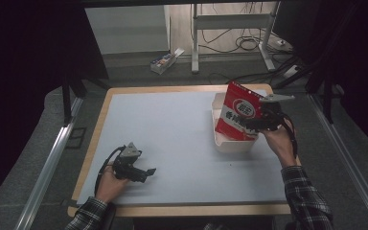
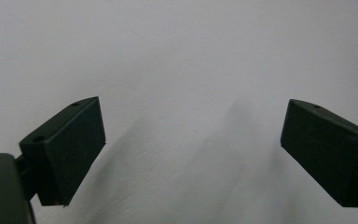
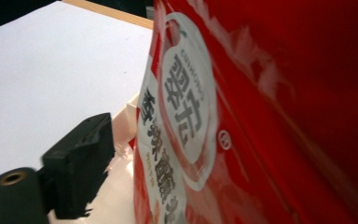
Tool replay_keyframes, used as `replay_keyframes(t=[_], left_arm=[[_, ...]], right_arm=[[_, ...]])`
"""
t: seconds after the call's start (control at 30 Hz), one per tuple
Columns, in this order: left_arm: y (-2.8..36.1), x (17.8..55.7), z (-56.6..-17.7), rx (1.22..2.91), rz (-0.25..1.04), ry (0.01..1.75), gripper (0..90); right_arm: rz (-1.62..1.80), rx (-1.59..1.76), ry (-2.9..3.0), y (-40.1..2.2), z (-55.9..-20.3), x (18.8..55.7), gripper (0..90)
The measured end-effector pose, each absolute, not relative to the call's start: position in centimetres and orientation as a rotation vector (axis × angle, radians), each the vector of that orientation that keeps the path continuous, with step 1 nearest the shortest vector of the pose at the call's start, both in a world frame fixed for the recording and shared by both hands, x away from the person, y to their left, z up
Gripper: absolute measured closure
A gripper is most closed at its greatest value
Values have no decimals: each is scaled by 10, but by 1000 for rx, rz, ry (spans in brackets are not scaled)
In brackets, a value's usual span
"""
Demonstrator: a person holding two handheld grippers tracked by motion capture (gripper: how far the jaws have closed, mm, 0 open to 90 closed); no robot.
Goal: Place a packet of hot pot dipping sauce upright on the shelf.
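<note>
Red and white, a snack bag (image 1: 239,112) stands tilted in the pale tub (image 1: 220,139) at the right of the table (image 1: 172,129). The right gripper (image 1: 261,120) is seen spread beside it, apparently no longer pressing it, so the placing step seems finished and withdrawal is called for. The left gripper (image 1: 143,173) lies wide open and empty on the table.

I see a glossy red plastic pouch (image 1: 239,112) with shiny printed film, a smooth pale plastic tub (image 1: 231,143), matt black gripper pads (image 2: 70,149), a matt grey-white table cover (image 1: 172,143) with faint texture, and a light wood table edge (image 1: 182,209).
</note>
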State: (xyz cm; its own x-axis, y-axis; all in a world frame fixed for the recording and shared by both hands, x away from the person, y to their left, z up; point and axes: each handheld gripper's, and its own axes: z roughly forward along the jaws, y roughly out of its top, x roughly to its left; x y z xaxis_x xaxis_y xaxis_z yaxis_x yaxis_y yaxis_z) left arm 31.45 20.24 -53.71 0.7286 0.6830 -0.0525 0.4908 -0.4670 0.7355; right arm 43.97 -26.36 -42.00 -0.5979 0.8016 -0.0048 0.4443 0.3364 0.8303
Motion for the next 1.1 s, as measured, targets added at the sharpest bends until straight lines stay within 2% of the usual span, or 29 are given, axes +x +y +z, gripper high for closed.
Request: replay_keyframes(t=[0.43, 1.1], left_arm=[[203, 314, -537, 2158, 319, 881, 66], [203, 314, -536, 2156, 318, 874, 66]], right_arm=[[1156, 1080, 2225, -261, -422, 431, 45], [1129, 1070, 2231, -271, -437, 412, 43]])
